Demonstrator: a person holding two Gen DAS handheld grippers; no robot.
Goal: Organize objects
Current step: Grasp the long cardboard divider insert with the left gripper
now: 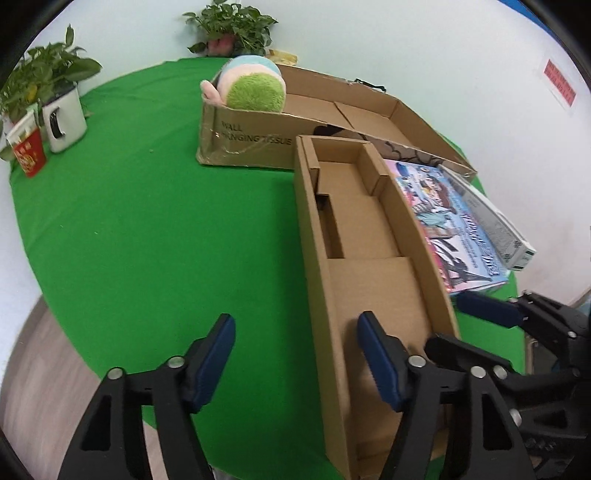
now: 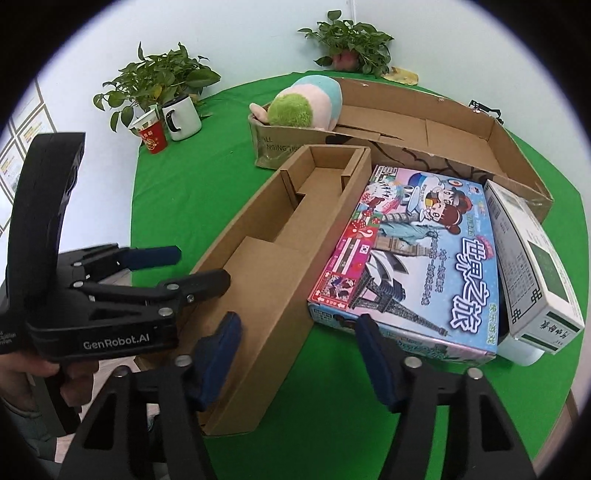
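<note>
A long open cardboard tray [image 1: 369,236] lies on the green table; it also shows in the right wrist view [image 2: 273,258]. My left gripper [image 1: 295,354] is open and astride the tray's near left wall, one finger inside. My right gripper [image 2: 299,350] is open and empty, astride the tray's near right wall, by a colourful game box [image 2: 413,251]. The game box [image 1: 443,225] lies right of the tray. A white and green carton [image 2: 532,266] leans on it. A plush toy [image 2: 306,103] sits in a big flat box [image 2: 461,122].
A white mug [image 1: 62,118], a red paper cup [image 1: 27,147] and a potted plant [image 1: 40,74] stand at the far left. Another plant [image 1: 232,26] stands behind the big box [image 1: 332,110]. The table edge curves near my left gripper, with floor [image 1: 40,369] below.
</note>
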